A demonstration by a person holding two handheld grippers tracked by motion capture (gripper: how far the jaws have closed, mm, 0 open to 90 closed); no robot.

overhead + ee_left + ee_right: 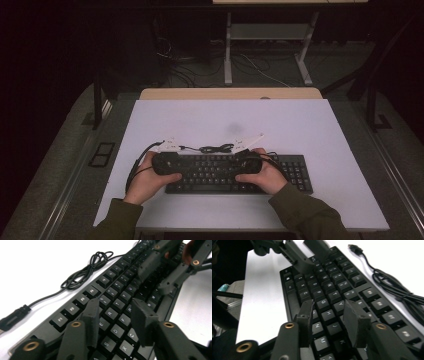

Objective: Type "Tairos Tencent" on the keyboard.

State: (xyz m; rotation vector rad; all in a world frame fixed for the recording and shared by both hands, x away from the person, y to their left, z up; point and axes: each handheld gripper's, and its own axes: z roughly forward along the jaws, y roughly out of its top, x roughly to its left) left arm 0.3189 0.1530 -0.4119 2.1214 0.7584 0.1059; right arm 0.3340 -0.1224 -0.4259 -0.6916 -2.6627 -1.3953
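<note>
A black keyboard (215,176) lies near the front edge of the white table top (300,125). Its black cable (216,148) sits coiled just behind it, and the plug (12,317) rests loose on the table. A hand holds my left gripper (179,164) over the keyboard's left half, pointing right. My right gripper (238,165) is over the middle, pointing left at it. In the left gripper view my left gripper (116,303) hangs open over the letter keys (117,280). In the right gripper view my right gripper (329,303) is open too, with nothing between its jaws.
The keyboard's number pad (296,172) extends to the right of the right hand. Bare white surface stretches behind the cable. Past the table's wooden far edge (230,93), a white desk frame (228,50) and loose cables (260,70) sit on the dark floor.
</note>
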